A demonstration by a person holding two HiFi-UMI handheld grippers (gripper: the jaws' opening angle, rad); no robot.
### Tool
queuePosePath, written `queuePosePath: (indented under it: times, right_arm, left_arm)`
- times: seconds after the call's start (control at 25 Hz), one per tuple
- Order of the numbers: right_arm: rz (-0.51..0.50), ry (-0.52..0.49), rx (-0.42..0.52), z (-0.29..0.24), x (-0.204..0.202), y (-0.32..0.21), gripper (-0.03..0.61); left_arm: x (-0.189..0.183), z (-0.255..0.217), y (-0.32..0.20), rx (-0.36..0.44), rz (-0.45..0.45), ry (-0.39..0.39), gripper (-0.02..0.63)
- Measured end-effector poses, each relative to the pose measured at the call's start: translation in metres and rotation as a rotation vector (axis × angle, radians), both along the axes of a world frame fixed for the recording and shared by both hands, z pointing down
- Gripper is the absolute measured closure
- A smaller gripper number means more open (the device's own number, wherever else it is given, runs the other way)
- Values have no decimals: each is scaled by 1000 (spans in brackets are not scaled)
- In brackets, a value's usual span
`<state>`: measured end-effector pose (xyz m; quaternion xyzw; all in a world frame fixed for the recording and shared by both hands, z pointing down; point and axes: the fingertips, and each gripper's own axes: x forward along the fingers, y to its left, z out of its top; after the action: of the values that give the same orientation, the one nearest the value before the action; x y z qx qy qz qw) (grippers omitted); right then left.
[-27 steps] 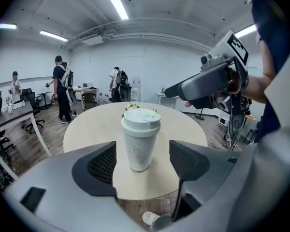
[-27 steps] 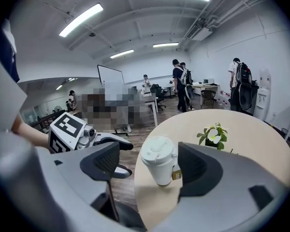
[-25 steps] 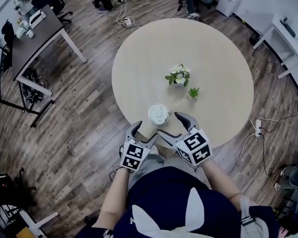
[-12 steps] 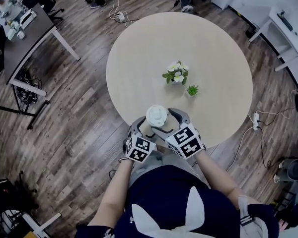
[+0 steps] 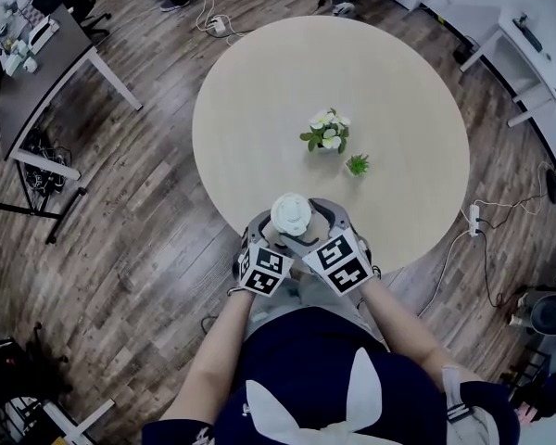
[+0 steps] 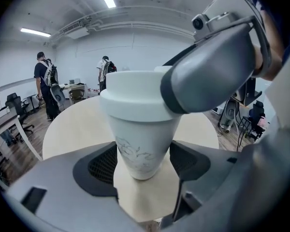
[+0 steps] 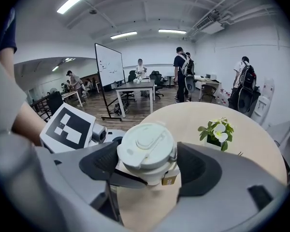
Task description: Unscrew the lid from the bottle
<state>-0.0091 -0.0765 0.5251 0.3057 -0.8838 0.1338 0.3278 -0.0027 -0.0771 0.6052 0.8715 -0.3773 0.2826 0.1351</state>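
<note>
Since a second ago I have brought the left gripper (image 6: 145, 163) and the right gripper (image 7: 147, 164) forward from the table (image 5: 259, 91) edge to the bottle (image 5: 292, 216). The left jaws now flank its body. The right jaws, higher up, now flank the lid (image 7: 146, 151).

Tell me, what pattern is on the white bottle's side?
Faint grey leafy line drawing on the bottle, clearest in the left gripper view.

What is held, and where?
Right gripper holds nothing: jaws stand open around the white round lid. Left gripper's pads flank the white tapered bottle's lower body; a grip cannot be told.
</note>
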Motion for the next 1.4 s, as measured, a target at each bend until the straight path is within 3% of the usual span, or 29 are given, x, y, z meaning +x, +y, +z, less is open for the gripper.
queuePosePath:
  times: [0.44,0.84,1.12,1.4]
  right_arm:
    - [-19,9,-9,0,1,1,207]
    - [-110,21,-15,0,2,1,209]
    - [-240,32,-21,2,3,2,210]
    - [-447,98,-45,4,3,3,210]
  left_arm:
    - [-1,3,0,-48,14,-14,282]
    - [0,3,0,-65,20,-19,282]
    - [0,5,1,-67,25,-16,282]
    - [0,5,1,-65,27,-10,282]
